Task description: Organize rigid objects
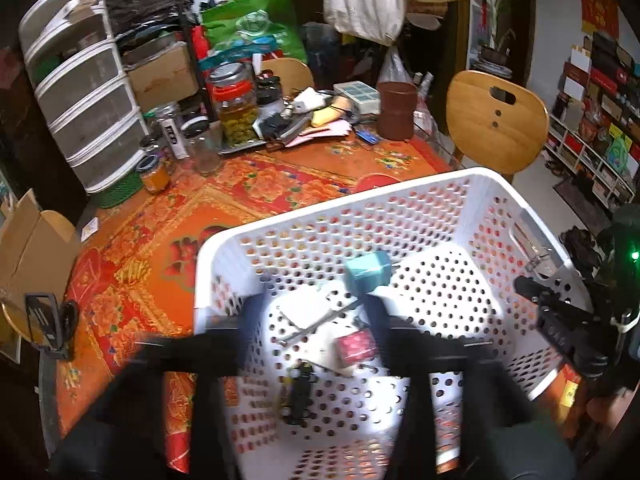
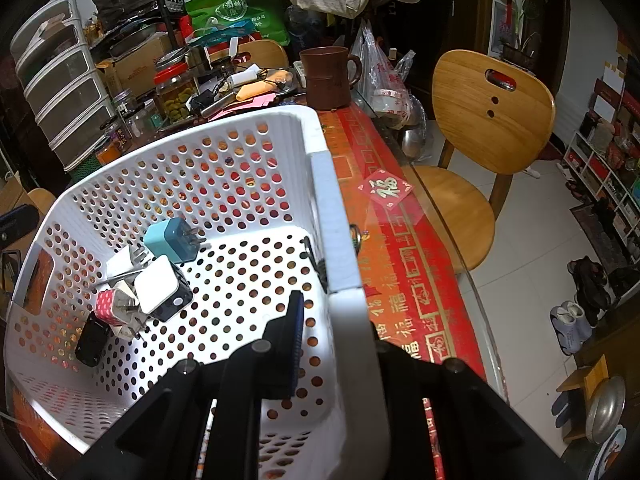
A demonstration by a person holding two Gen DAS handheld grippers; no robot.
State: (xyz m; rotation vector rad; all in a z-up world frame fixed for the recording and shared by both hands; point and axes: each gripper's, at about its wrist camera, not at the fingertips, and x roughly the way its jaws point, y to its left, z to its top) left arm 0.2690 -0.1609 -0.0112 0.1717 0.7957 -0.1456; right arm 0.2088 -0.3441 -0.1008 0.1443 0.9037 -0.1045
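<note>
A white perforated basket (image 1: 344,204) (image 2: 332,216) stands on the red patterned tablecloth. Inside lie several chargers: a teal one (image 1: 368,272) (image 2: 172,240), a white one (image 2: 156,288), a pink dotted one (image 1: 356,344) (image 2: 110,304) and a black object (image 1: 298,396) (image 2: 92,342). My left gripper (image 1: 316,312) is open above the basket's inside, blurred, with the teal charger just off its right fingertip. My right gripper (image 2: 336,320) straddles the basket's right wall, one finger (image 2: 294,320) inside and one outside, clamped on it. It also shows in the left wrist view (image 1: 560,320).
Jars (image 1: 236,104), a brown mug (image 2: 328,76) and clutter crowd the table's far side. A drawer unit (image 1: 80,92) stands at the left. A wooden chair (image 2: 492,120) stands off the table's right edge. A black clip stand (image 1: 52,324) sits at the left edge.
</note>
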